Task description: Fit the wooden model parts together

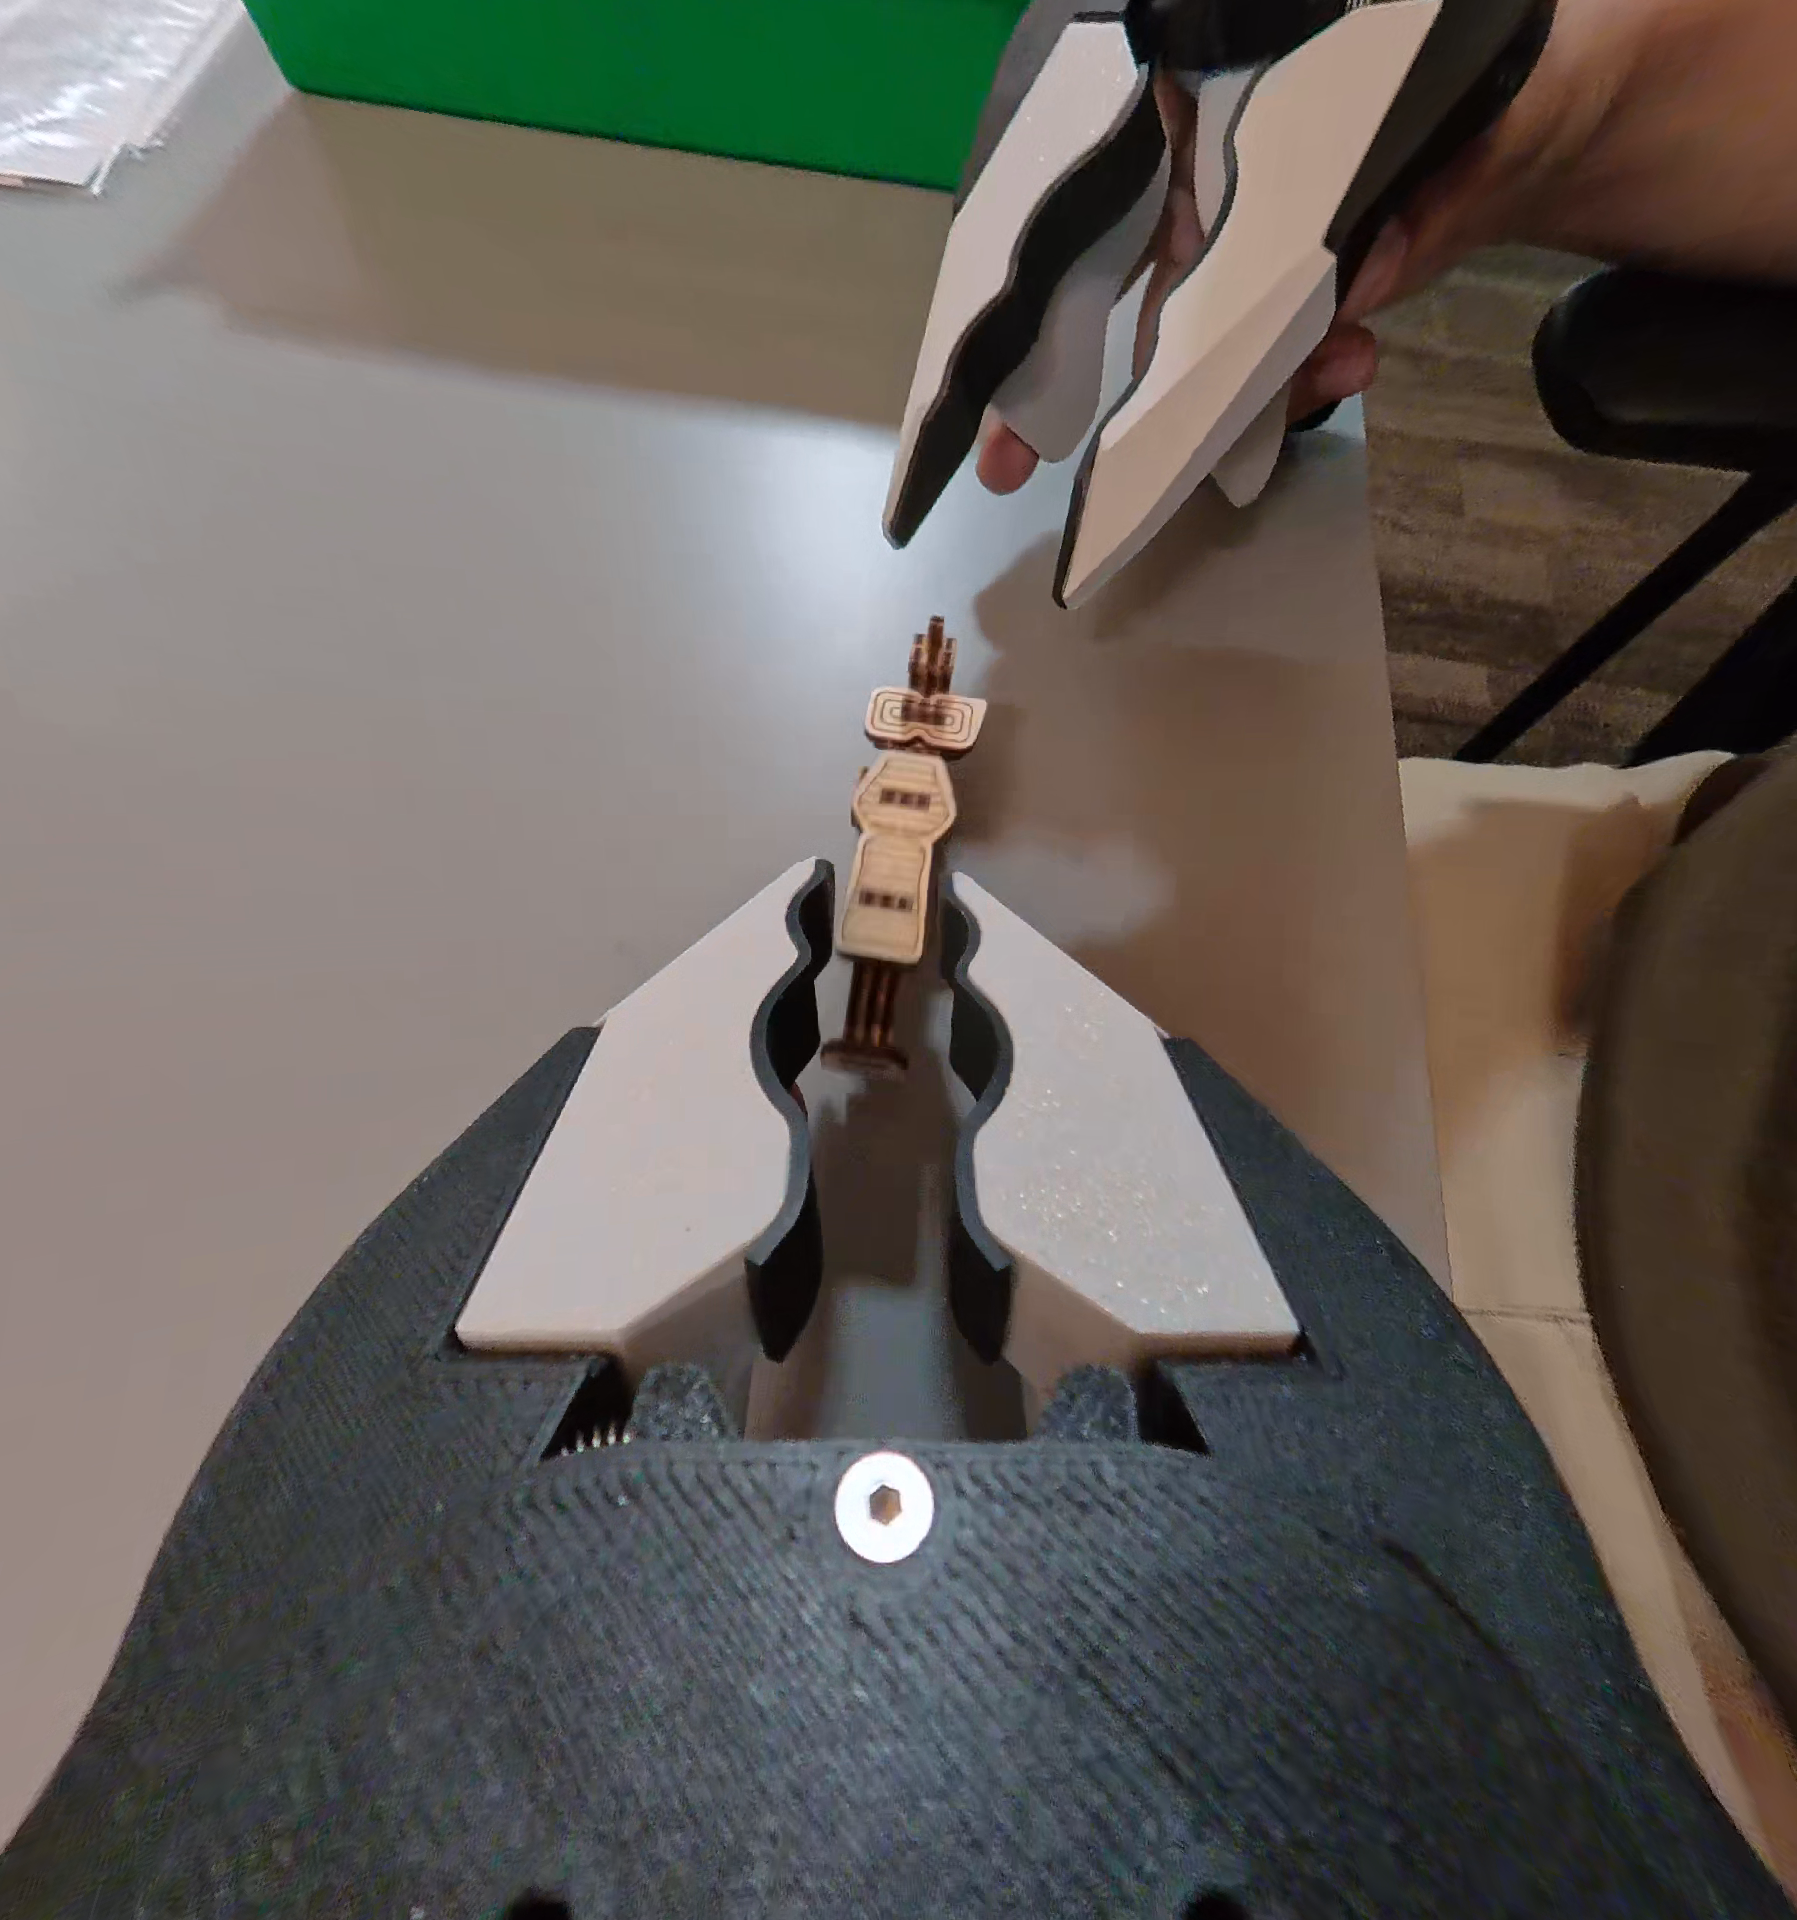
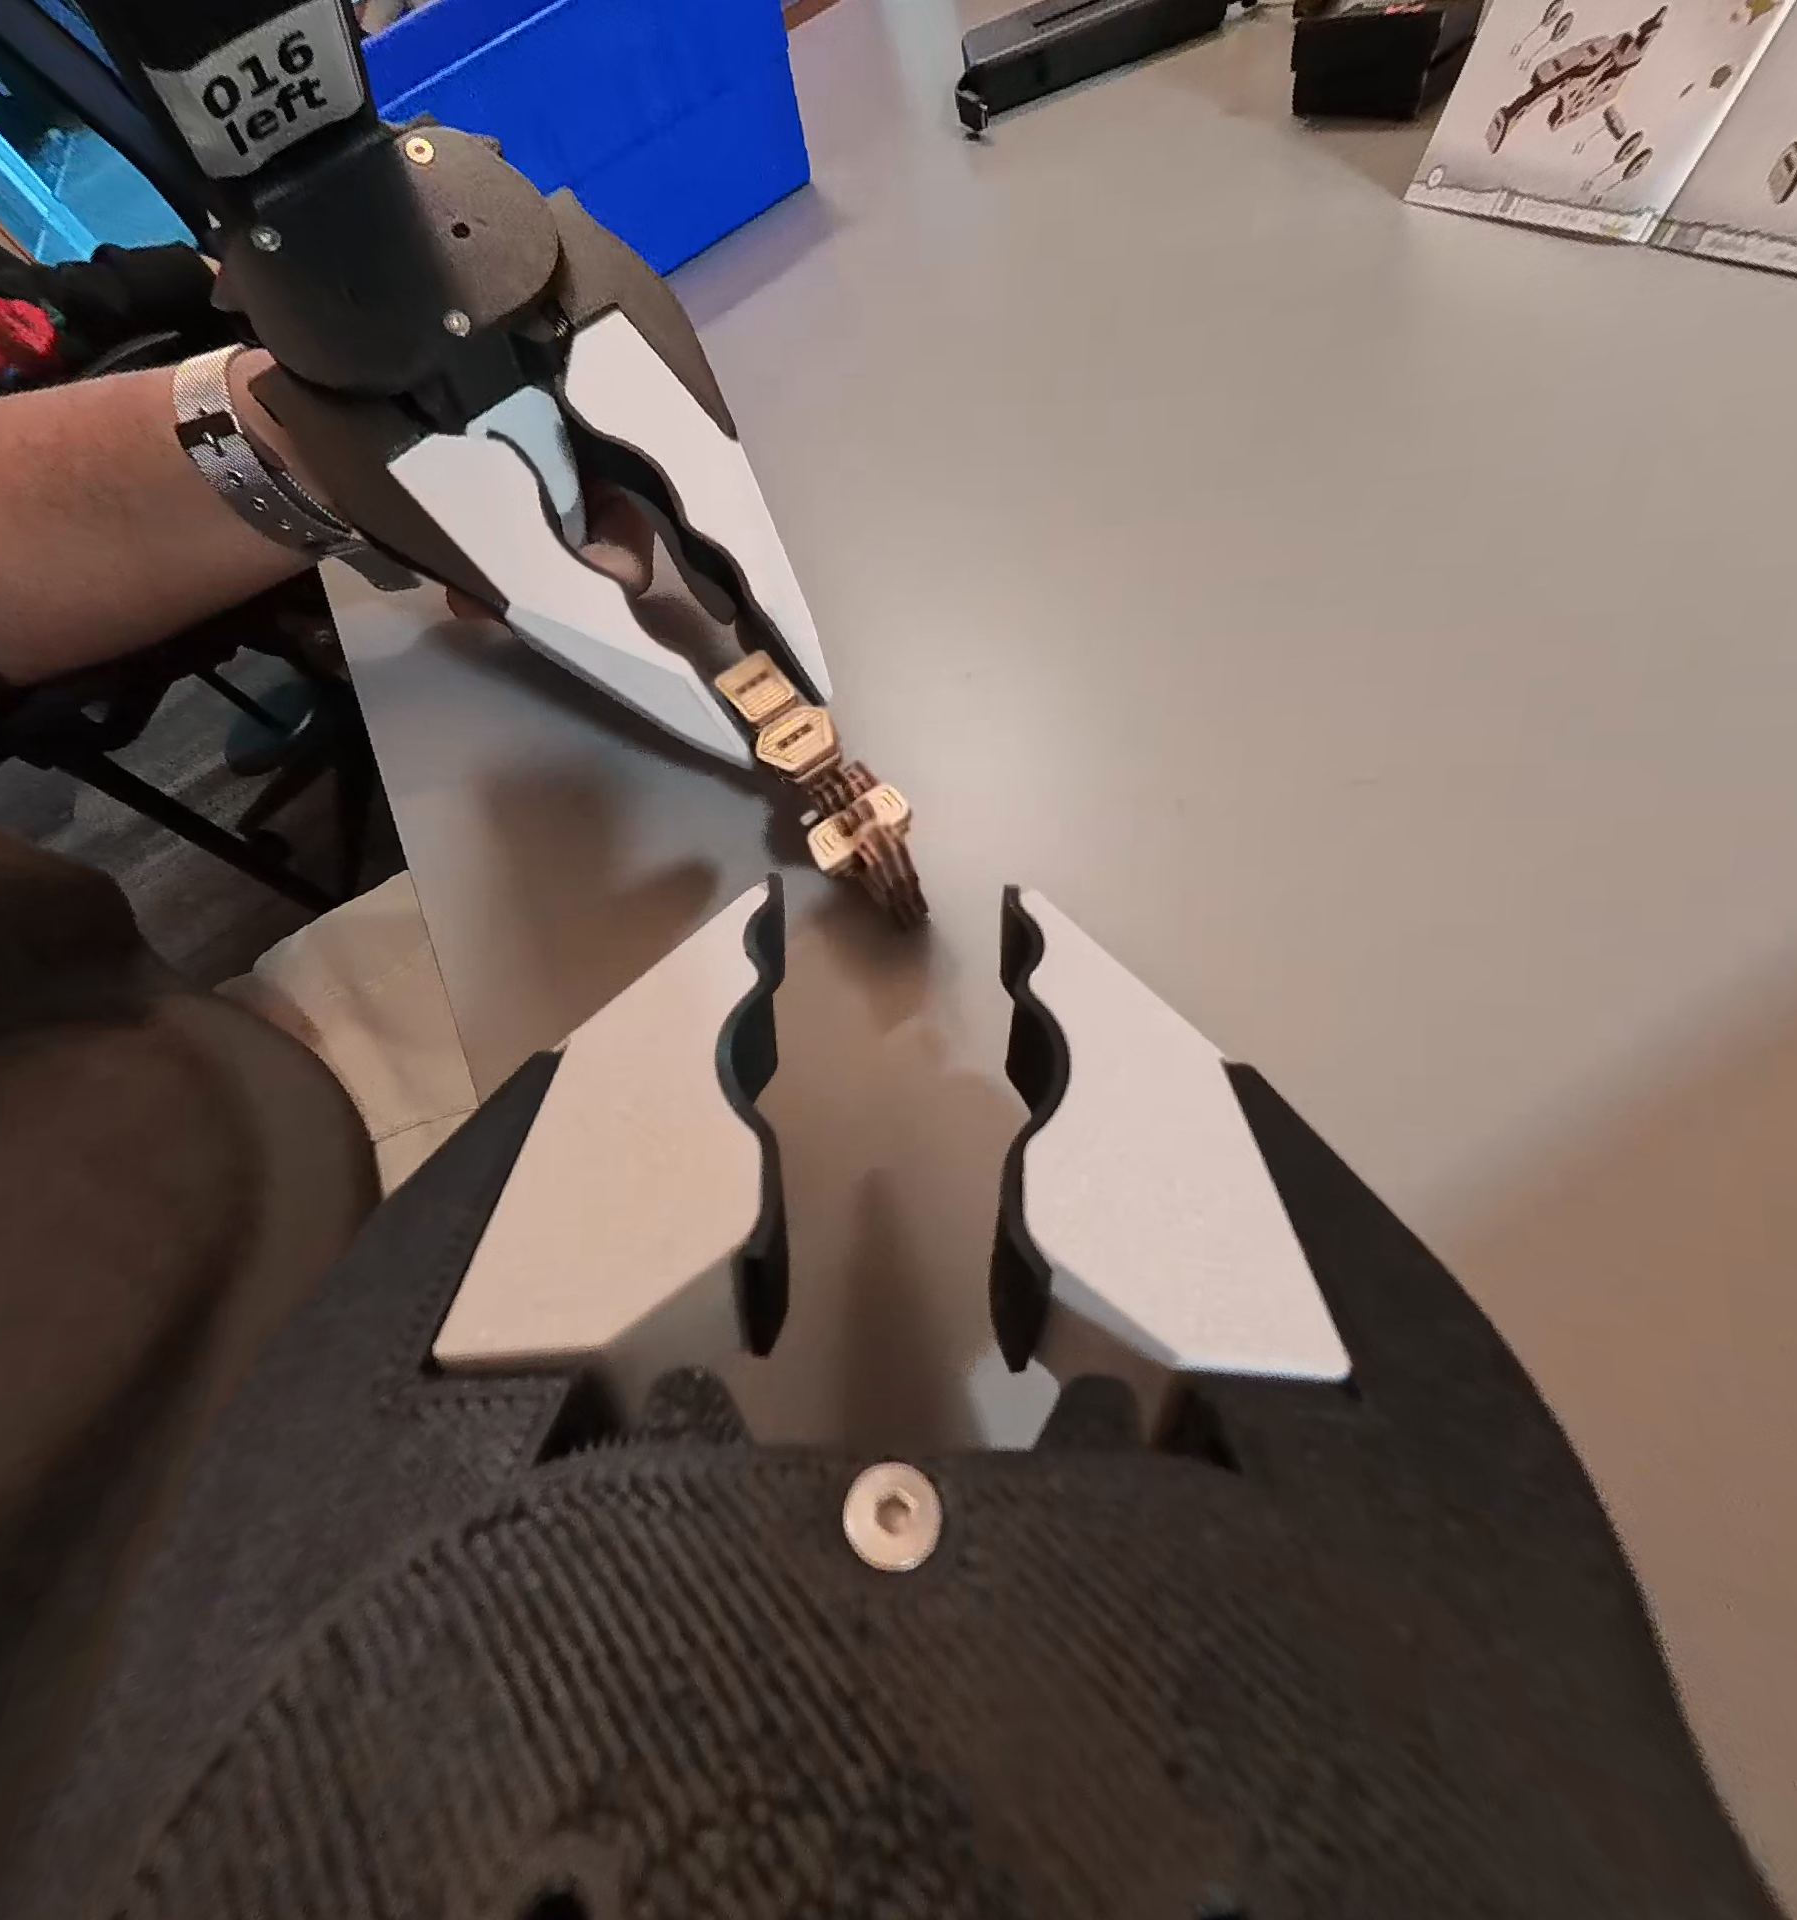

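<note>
A long, partly built wooden model [image 1: 894,862] of light plates on dark ribs lies lengthwise near the table's right edge. My left gripper [image 1: 889,894] is shut on its near end, with a finger on each side of the rearmost plate. In the right wrist view the model [image 2: 832,800] slopes from the left gripper [image 2: 785,727] down to the table, its far tip touching the surface. My right gripper [image 2: 889,904] is open and empty, just short of that tip. In the left wrist view the right gripper [image 1: 977,571] hovers above and beyond the model.
A green box [image 1: 645,73] stands at the back, with a clear plastic sheet [image 1: 52,94] to its left. A blue bin [image 2: 603,114], black items [image 2: 1081,42] and instruction sheets [image 2: 1642,114] lie on the grey table [image 2: 1289,623]. The table edge and a chair [image 1: 1704,416] are close by. My right fingertips sit around 7 cm from my left ones.
</note>
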Tool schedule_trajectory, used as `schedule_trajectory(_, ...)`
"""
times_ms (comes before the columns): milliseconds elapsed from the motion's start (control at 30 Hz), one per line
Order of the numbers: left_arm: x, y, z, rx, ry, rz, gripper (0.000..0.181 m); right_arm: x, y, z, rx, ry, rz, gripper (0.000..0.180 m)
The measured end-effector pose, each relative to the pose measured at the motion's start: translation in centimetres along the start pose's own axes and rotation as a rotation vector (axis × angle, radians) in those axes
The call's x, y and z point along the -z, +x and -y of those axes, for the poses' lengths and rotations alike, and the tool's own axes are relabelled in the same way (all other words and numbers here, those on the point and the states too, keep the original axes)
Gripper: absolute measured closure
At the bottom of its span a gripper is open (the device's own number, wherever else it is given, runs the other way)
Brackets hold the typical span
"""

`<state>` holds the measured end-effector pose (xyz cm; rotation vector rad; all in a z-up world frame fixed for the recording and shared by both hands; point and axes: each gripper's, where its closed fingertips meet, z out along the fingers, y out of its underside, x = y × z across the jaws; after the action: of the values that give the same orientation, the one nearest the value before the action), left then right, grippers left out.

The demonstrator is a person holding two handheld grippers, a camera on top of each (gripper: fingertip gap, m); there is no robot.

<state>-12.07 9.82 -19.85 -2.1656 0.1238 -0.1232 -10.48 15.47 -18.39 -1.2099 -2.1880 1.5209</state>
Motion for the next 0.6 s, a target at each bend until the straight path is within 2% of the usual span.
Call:
schedule_trajectory(333,0.01,0.01,0.01,0.027,0.002,-0.024,0.150,0.02,-0.02,0.27,-0.023,0.019,0.015,0.140)
schedule_trajectory(600,0.69,-0.28,0.56,0.037,0.057,0.022,0.143,-0.11,0.26,0.16,-0.048,0.011,0.015,0.142)
